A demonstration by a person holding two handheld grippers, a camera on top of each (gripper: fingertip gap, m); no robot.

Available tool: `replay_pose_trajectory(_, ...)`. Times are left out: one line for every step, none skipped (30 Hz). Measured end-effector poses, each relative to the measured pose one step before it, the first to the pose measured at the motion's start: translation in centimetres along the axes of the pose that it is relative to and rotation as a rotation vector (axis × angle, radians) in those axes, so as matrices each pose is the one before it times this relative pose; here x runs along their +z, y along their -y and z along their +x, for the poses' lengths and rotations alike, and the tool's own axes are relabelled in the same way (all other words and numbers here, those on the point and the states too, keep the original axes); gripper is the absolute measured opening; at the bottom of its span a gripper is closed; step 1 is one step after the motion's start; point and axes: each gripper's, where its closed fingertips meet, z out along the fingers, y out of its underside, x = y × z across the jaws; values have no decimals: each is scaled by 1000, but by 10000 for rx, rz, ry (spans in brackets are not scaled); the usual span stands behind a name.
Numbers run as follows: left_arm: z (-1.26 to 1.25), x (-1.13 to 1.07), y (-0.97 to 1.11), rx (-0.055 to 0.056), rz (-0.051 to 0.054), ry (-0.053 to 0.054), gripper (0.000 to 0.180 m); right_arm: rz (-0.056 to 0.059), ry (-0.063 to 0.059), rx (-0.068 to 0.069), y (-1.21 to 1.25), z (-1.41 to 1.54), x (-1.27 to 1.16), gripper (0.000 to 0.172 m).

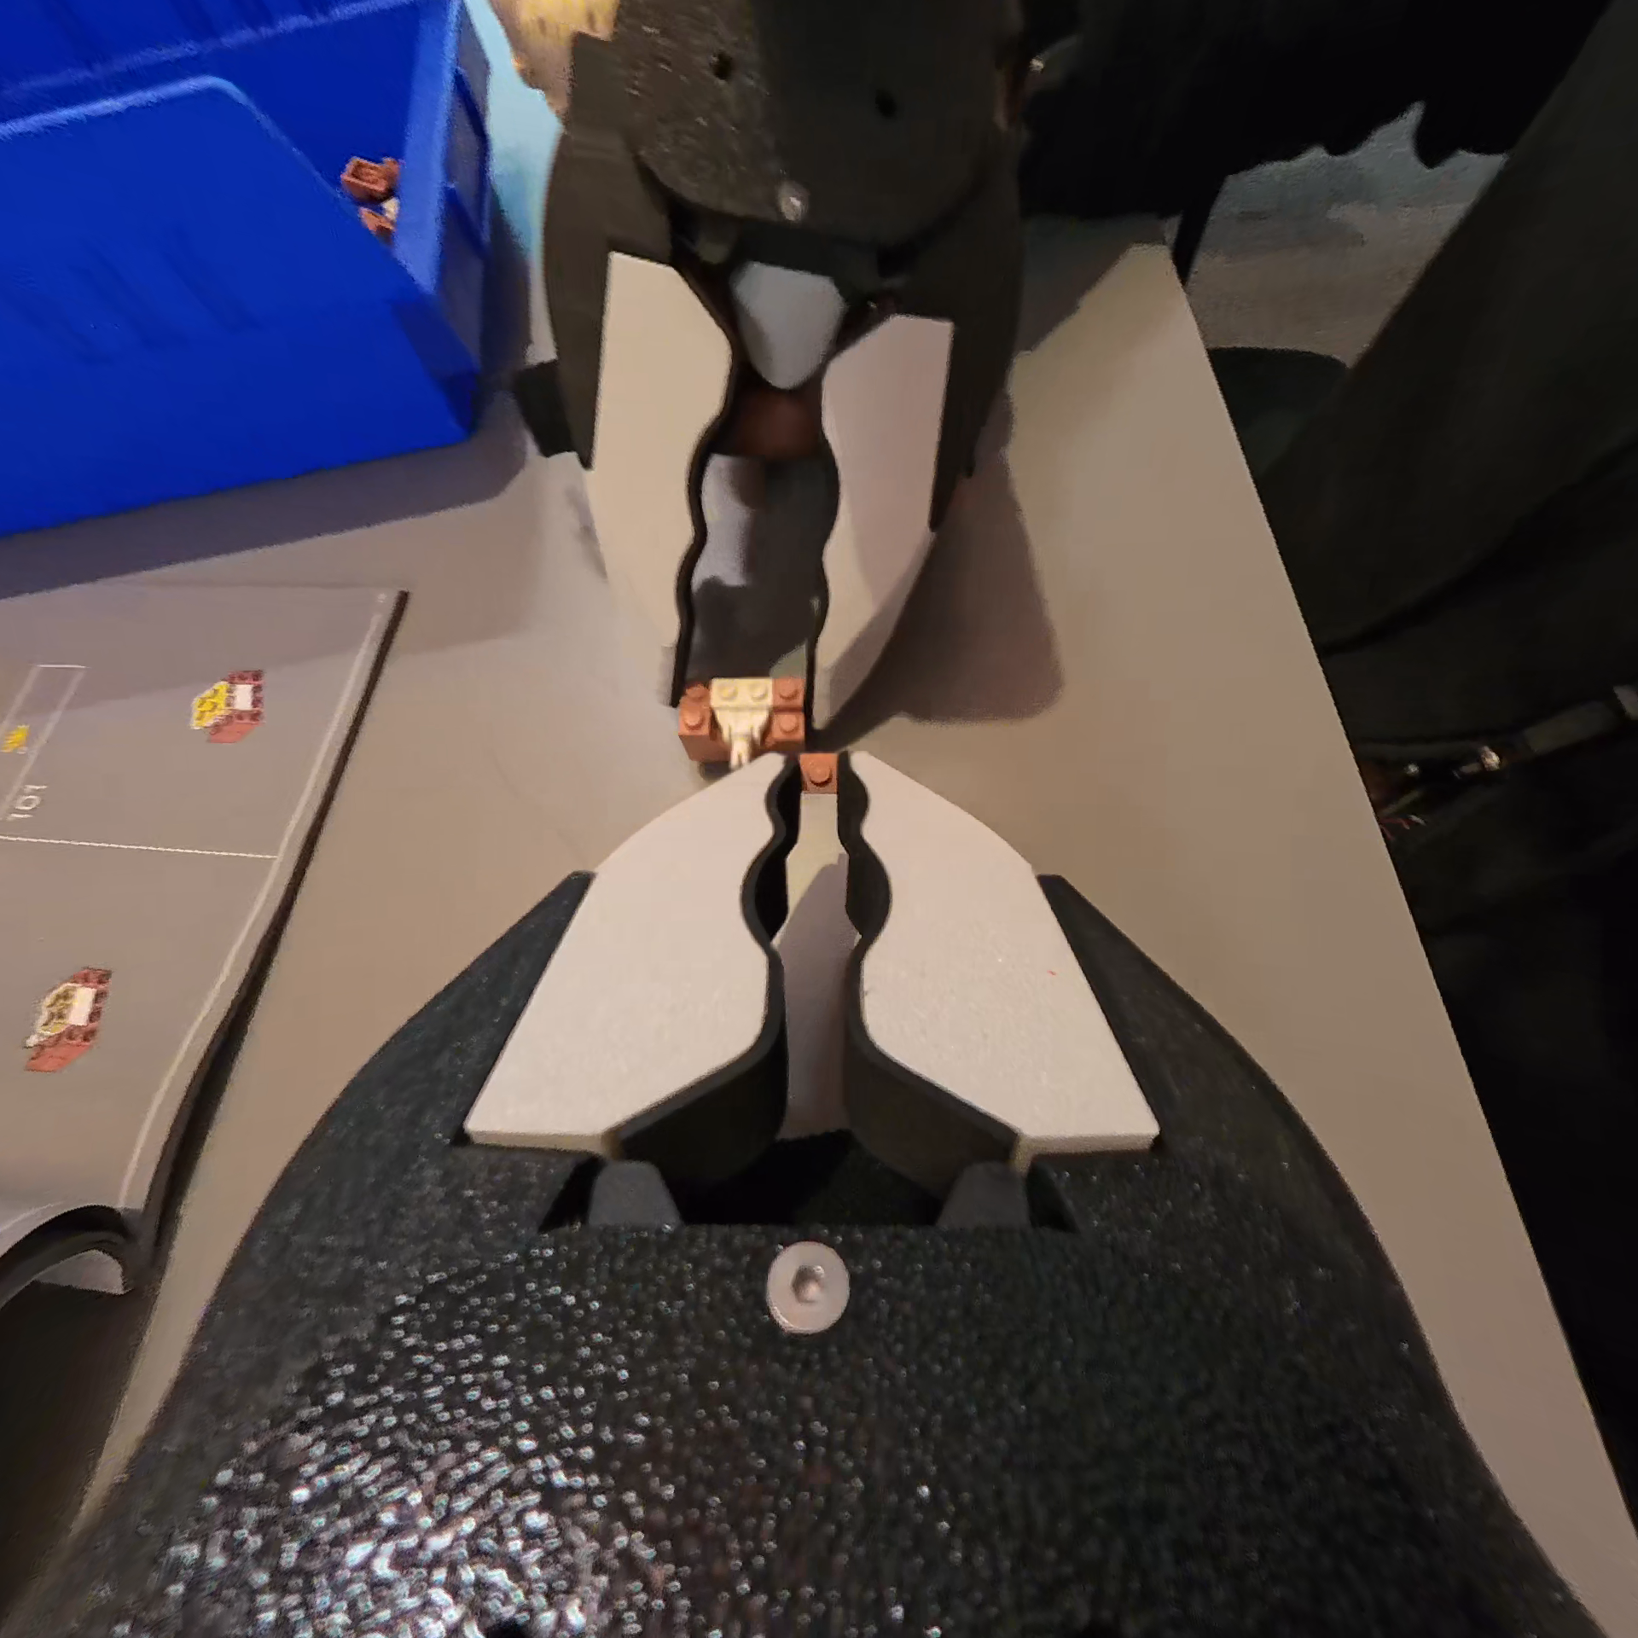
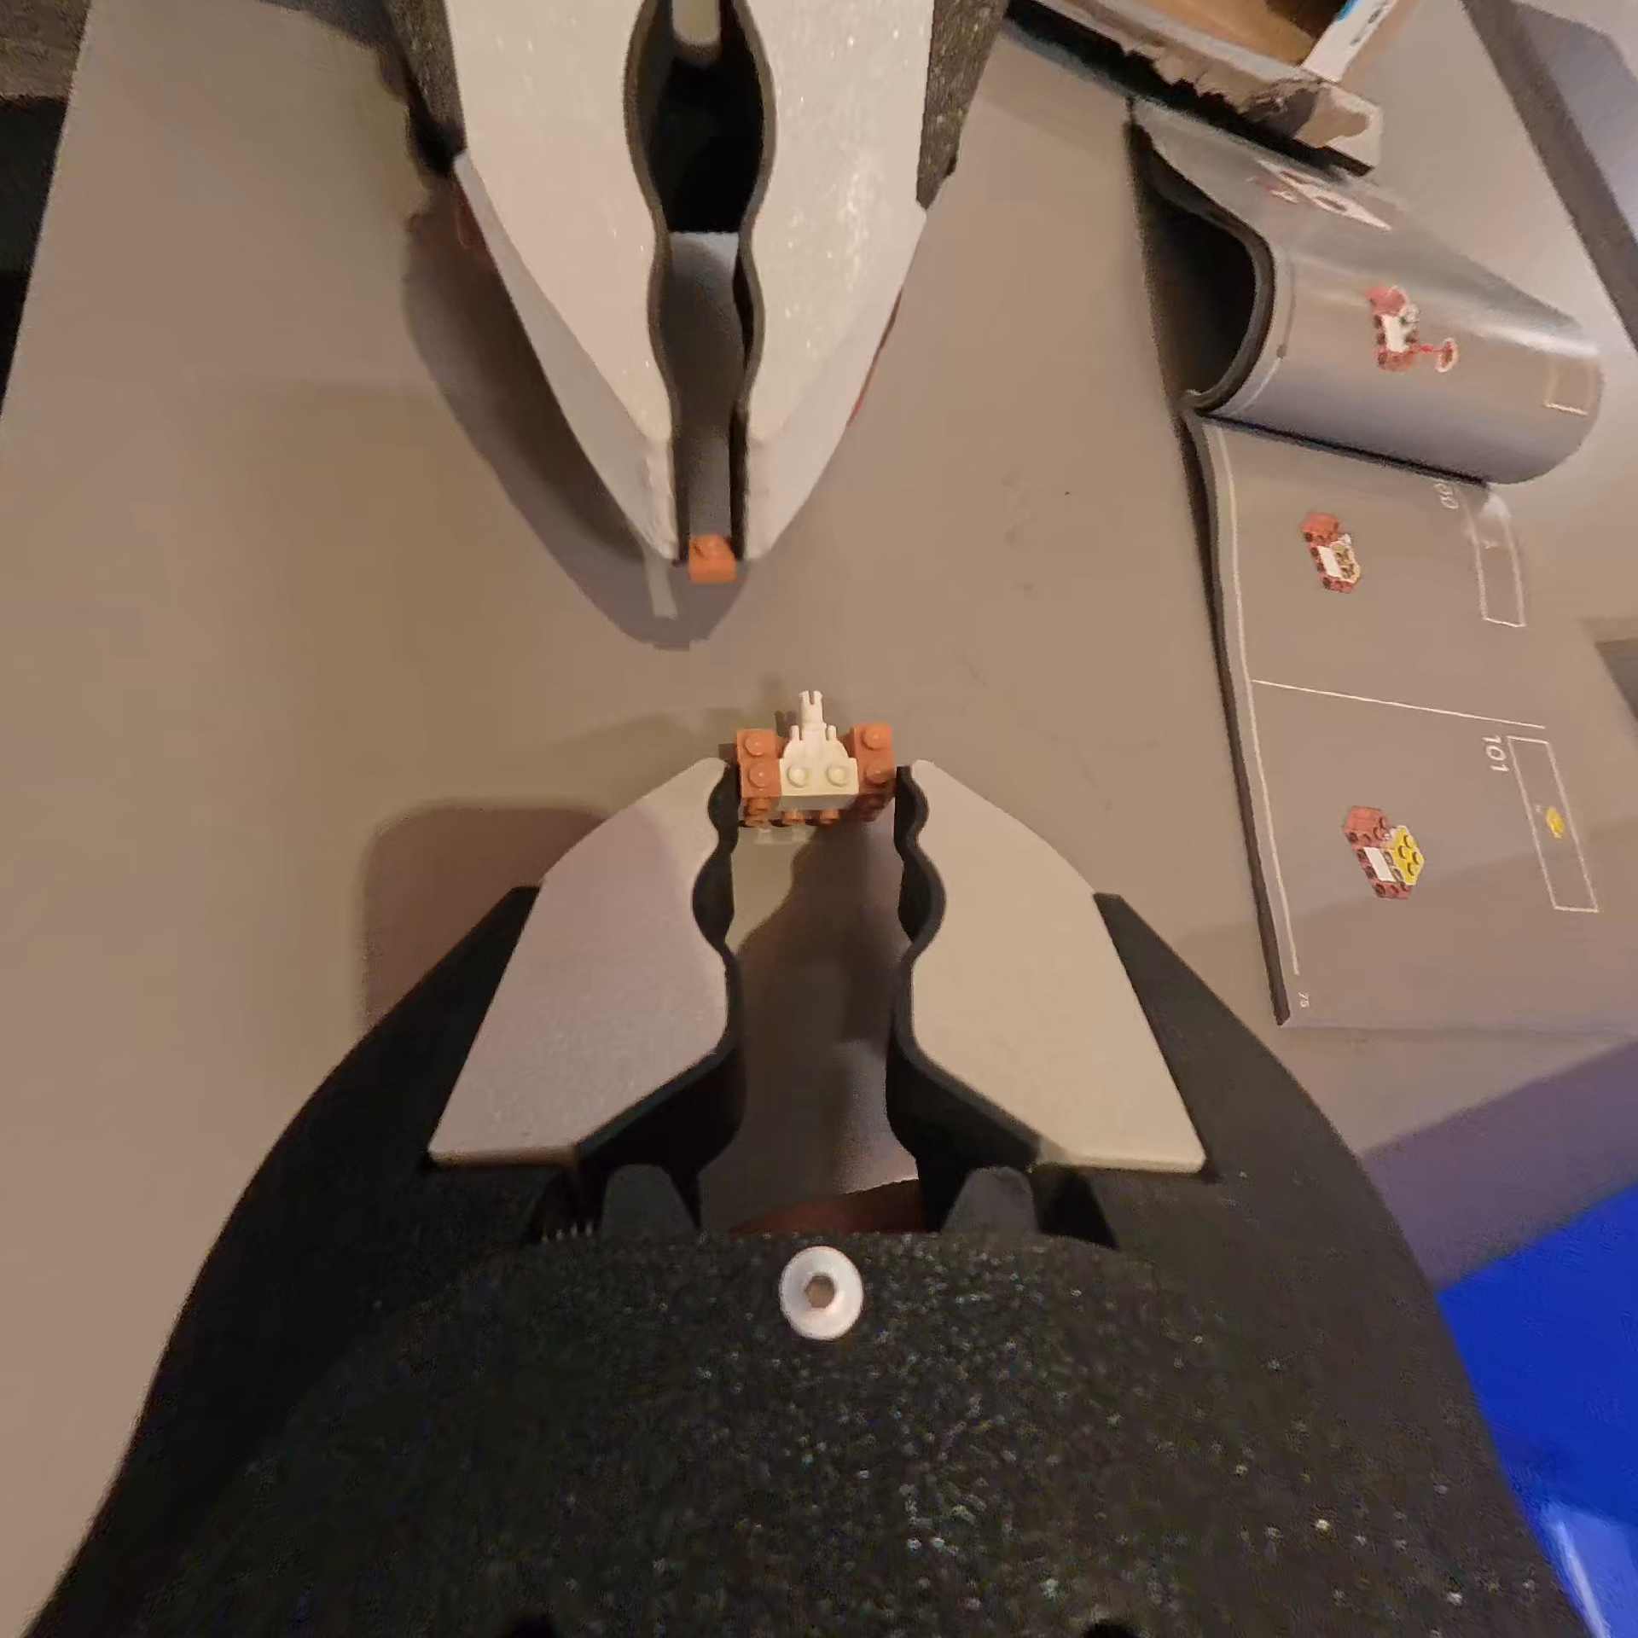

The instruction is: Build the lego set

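Left gripper (image 1: 820, 780): fingers pinch a small brown brick (image 1: 818, 773).
Right gripper (image 2: 811, 798): clamps the brown-and-white brick assembly (image 2: 811, 767) on the grey table (image 2: 266, 532).
Advice: align studs squarely, press gently.

An open booklet (image 2: 1383, 709) lies flat on a grey table (image 2: 266, 532). Its pages are grey, with thin white outlined boxes and small drawings of brick builds in brown, white and yellow. In the right wrist view, the booklet's far leaf curls over into a roll. Just beyond that roll sits a torn cardboard box (image 2: 1241, 80), partly cut off by the frame. In the left wrist view, a blue plastic bin (image 1: 177, 310) stands on the table just beyond the booklet's far edge, and two brown bricks (image 1: 370, 177) show against its blue wall. Well across the table from the booklet, dark clothing (image 1: 1462, 443) of a person fills the table's edge.
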Motion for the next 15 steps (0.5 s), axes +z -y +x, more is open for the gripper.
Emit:
replay_pose_trajectory(-206,119,158,-57,-26,173,7,51,-221,129,197,65,12,33)
replay_pose_trajectory(-133,92,91,1,-55,152,7,103,-206,168,251,44,-22,33)
replay_pose_trajectory(-47,68,65,45,-64,107,7,147,-183,219,300,32,-62,33)
replay_pose_trajectory(-33,28,133,95,-10,134,7,140,-141,237,288,-18,-82,33)
replay_pose_trajectory(-47,-21,192,101,22,150,7,119,-150,198,258,-20,-66,33)
replay_pose_trajectory(-58,-50,198,65,15,141,7,71,-152,133,197,-52,-60,33)
replay_pose_trajectory(-34,-62,197,60,10,113,7,57,-166,79,171,-39,-43,33)
replay_pose_trajectory(16,-53,126,65,-23,62,7,74,-116,78,200,-100,-38,33)
replay_pose_trajectory(95,-30,69,87,-46,4,7,92,-51,82,218,-146,-35,33)
replay_pose_trajectory(89,2,27,100,-46,-9,7,99,15,47,206,-224,-14,33)
replay_pose_trajectory(92,16,-4,95,-50,-15,7,75,46,9,163,-239,-11,33)
replay_pose_trajectory(83,39,-62,69,-85,-28,7,42,-8,-14,120,-130,-4,33)
replay_pose_trajectory(104,30,-112,49,-102,-55,7,36,-41,-25,95,-53,-5,33)
replay_pose_trajectory(139,35,-121,50,-103,-81,7,29,-20,-28,76,-62,-20,33)
replay_pose_trajectory(85,29,-96,50,-80,-43,7,38,-5,-8,75,-37,-32,33)
